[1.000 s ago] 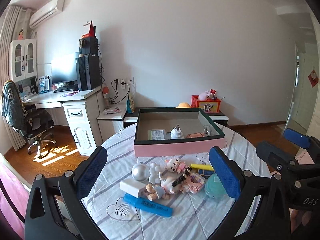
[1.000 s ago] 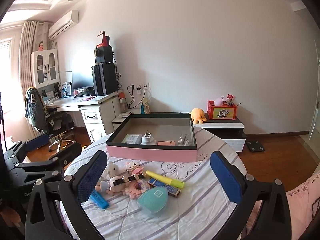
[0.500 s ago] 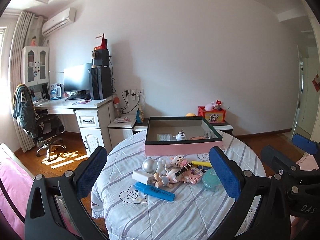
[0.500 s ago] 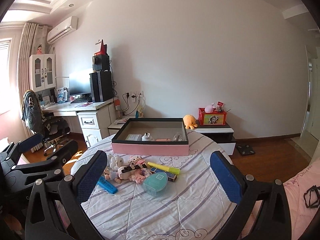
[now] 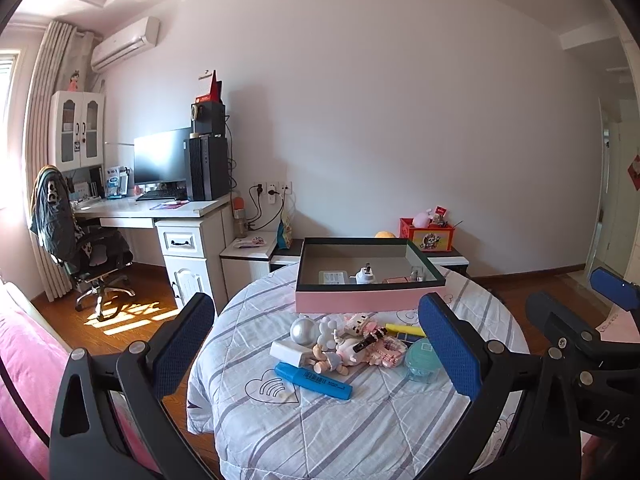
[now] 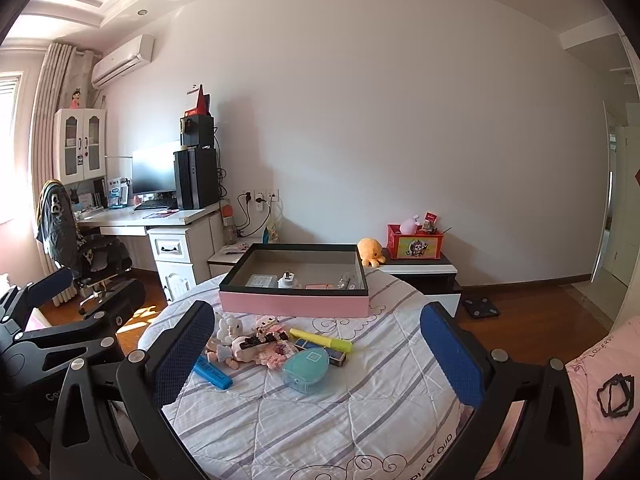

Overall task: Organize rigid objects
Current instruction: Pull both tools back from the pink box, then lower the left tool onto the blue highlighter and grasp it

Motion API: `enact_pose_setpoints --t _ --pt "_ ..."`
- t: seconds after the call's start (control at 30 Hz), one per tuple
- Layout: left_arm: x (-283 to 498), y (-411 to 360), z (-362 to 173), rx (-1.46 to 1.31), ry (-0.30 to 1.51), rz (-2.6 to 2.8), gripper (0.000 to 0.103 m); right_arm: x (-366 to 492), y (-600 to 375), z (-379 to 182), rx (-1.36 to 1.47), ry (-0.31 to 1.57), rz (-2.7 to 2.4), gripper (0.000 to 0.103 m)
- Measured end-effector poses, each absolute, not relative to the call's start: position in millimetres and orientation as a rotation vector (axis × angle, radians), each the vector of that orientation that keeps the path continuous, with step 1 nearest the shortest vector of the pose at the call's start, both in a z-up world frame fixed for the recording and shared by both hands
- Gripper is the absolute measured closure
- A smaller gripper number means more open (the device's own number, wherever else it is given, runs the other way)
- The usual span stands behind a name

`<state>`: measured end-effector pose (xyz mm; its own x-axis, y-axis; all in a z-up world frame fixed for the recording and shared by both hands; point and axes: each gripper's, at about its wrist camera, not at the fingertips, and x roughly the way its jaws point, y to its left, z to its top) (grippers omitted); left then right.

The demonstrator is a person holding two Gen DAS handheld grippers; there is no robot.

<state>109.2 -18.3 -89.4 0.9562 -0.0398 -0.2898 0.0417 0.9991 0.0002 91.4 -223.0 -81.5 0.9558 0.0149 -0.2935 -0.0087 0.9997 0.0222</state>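
Clutter sits in a loose heap near the middle of the round counter covered with a striped white quilted cloth. At the heap's near-left edge lies a blue highlighter pen with a barcode label; in the left wrist view its long axis runs from upper left to lower right. A yellow highlighter pen lies on the far-right side of the heap, slanting the same way in the right wrist view. Between them are a shiny silver ball, a white rectangular charger block, a pink and white brick-built toy figure and a small doll lying on its side. A teal translucent oval box rests at the heap's near-right edge, touching a dark flat case.

Behind the heap stands a shallow pink-sided tray with a dark green rim, long axis across the view, holding a white plug adapter and a few flat items.

Both the left gripper and the right gripper hover short of the heap with blue-padded jaws spread wide, holding nothing.
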Motion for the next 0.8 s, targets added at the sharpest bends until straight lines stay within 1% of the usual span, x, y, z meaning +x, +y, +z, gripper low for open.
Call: enact_pose_setpoints --t 0.37,0.8 --pt "130.6 -17.8 -112.8 0.004 0.38 -0.056 0.0 110.1 -221.6 -99.5 0.021 0.368 0.023 0.0" --pt "181.9 -11.1 -190.9 0.007 0.629 -0.058 0.0 167.5 -213.0 -174.1 0.021 0.593 0.059 0.0"
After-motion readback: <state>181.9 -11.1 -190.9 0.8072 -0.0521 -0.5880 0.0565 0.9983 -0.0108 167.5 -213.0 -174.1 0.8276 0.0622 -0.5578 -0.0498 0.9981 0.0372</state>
